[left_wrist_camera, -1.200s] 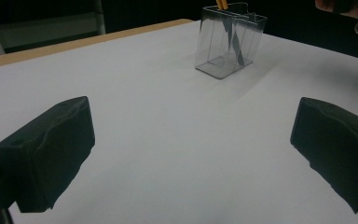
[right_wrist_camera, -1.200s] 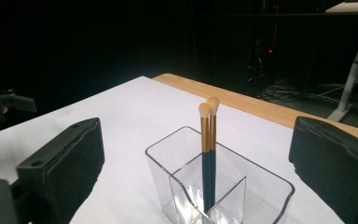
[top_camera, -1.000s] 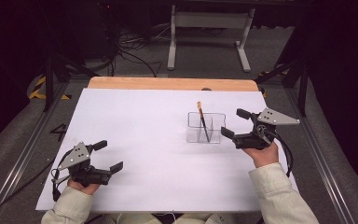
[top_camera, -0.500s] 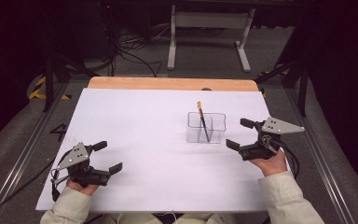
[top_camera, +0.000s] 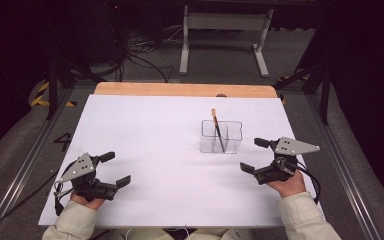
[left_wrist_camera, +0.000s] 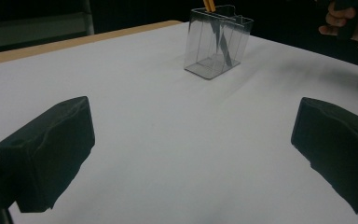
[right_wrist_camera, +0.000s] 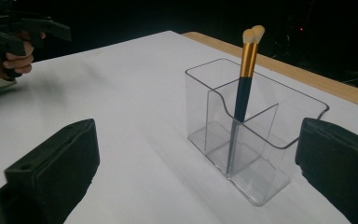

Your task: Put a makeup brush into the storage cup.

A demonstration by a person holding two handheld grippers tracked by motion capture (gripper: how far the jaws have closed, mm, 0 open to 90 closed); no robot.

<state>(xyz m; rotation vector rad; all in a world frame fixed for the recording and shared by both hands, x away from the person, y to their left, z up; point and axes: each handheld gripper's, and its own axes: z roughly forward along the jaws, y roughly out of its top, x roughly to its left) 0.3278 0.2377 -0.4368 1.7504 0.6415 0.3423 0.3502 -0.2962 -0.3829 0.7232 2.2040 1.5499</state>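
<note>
A clear plastic organizer point(top_camera: 230, 143) with compartments stands on the white sheet, right of centre. Upright inside it leans a makeup brush point(top_camera: 217, 127) with a dark handle, gold ferrule and pale tip. My right gripper point(top_camera: 251, 155) rests just to the organizer's right and nearer the person, open and holding nothing. In the right gripper view the organizer point(right_wrist_camera: 261, 140) and brush point(right_wrist_camera: 242, 93) sit close ahead between the wide jaws. My left gripper point(top_camera: 117, 168) lies at the front left, open and holding nothing. In the left gripper view the organizer point(left_wrist_camera: 216, 44) is far off.
The white sheet point(top_camera: 155, 130) covers the table, with a wooden edge point(top_camera: 180, 89) at the far side. A metal stand point(top_camera: 220, 30) and cables point(top_camera: 140, 62) lie on the floor beyond. Rails run along both table sides.
My right gripper has drawn back from the organizer toward the person and slightly lower. The left gripper and the brush have stayed where they were.
</note>
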